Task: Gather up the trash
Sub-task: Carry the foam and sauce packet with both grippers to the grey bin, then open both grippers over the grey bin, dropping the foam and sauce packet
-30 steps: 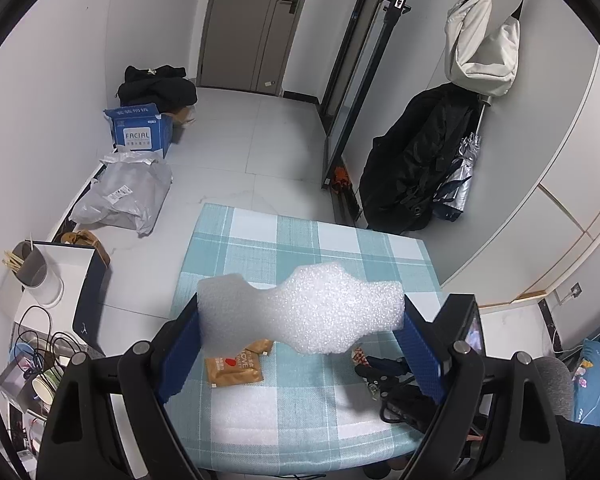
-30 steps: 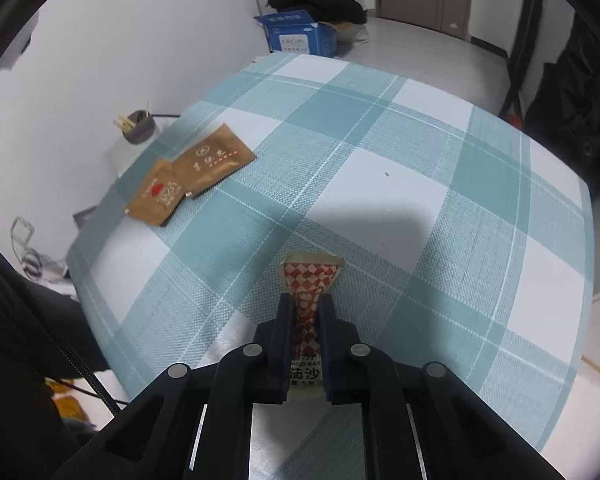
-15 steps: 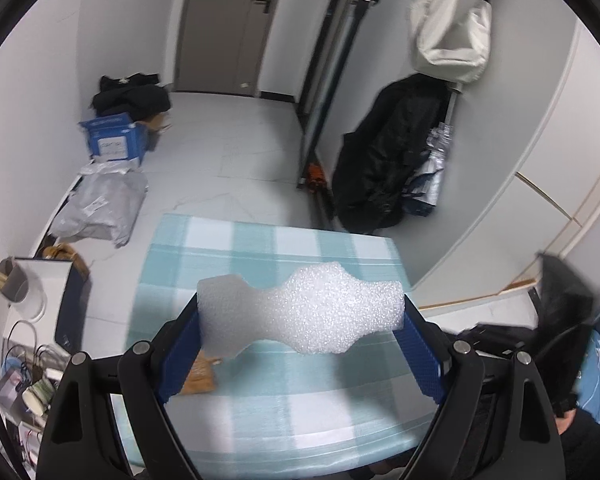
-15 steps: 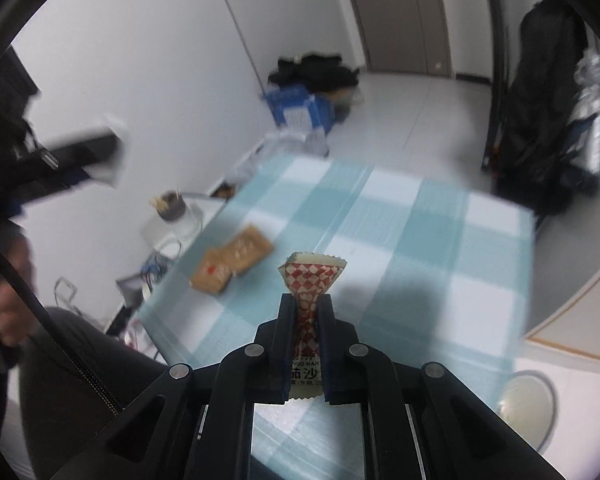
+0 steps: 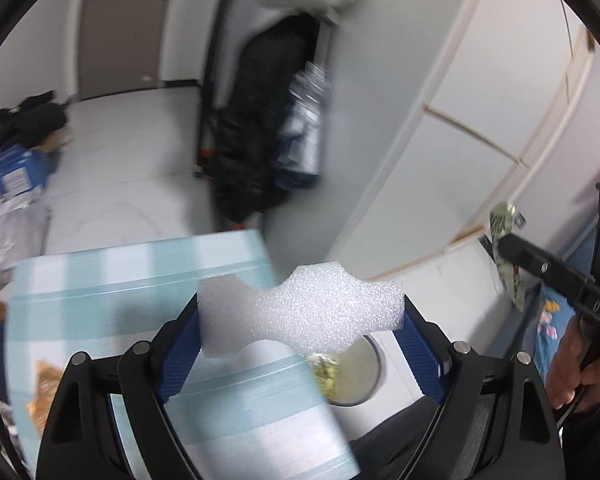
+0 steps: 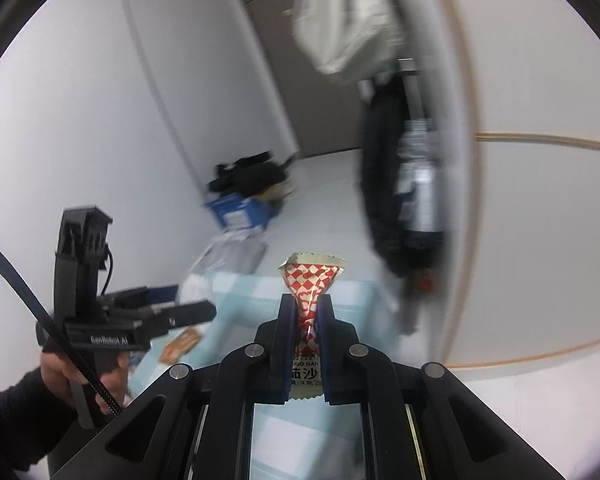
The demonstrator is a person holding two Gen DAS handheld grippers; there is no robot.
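Trash items are held in both tongs, above and beside the counter. A white foam piece (image 5: pixel 300 312) is clamped at its two ends between the blue pads of the left tongs (image 5: pixel 300 322), spanning the full gap between them. A red-and-white checkered sauce packet (image 6: pixel 311 300) stands upright in the right tongs (image 6: pixel 306 320), pinched at its narrow waist, its flared top projecting past the fingertips and its printed lower end showing behind them.

Below the foam, in the left wrist view, lies the counter (image 5: pixel 100 280), covered in a teal-and-white checked cloth; brown sachets (image 5: pixel 46 388) rest near its left edge. Just beyond the counter's right corner a round trash bin (image 5: pixel 358 372) stands on the floor, with a crumpled wrapper (image 5: pixel 326 366) visible inside its rim.

Much of the background is motion-blurred. A dark coat (image 5: pixel 260 128) hangs against the wall, and a blue cardboard box (image 5: pixel 14 172) sits on the floor at left.
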